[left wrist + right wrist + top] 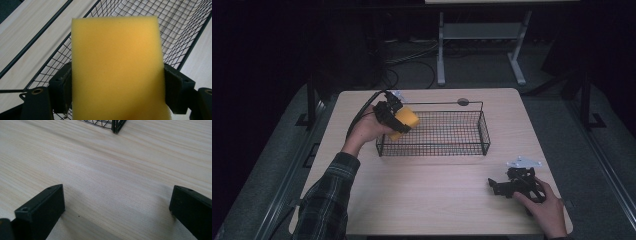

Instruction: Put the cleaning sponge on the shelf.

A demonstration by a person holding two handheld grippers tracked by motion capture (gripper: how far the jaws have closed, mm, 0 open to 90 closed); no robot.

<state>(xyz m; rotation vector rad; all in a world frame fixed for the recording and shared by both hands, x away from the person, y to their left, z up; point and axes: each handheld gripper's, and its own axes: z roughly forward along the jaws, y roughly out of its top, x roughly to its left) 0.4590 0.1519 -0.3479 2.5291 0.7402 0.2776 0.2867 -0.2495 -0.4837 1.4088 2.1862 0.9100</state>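
Note:
A yellow sponge (405,121) is held over the left end of a black wire basket (482,131), with my left gripper (398,122) shut on it. In the left gripper view the sponge (115,67) is pinched between both black jaws, above the basket's mesh (175,27). Low on the table at the front right, my right gripper (493,184) stands open. Its wide-apart jaws hold nothing, with bare wood between them in the right gripper view, and the basket's corner (115,125) lies ahead.
The light wooden table (432,200) carries the basket toward the back middle. A round dark grommet (463,102) sits behind the basket. Beyond the table stands a white metal frame (477,35) on a dark floor with cables.

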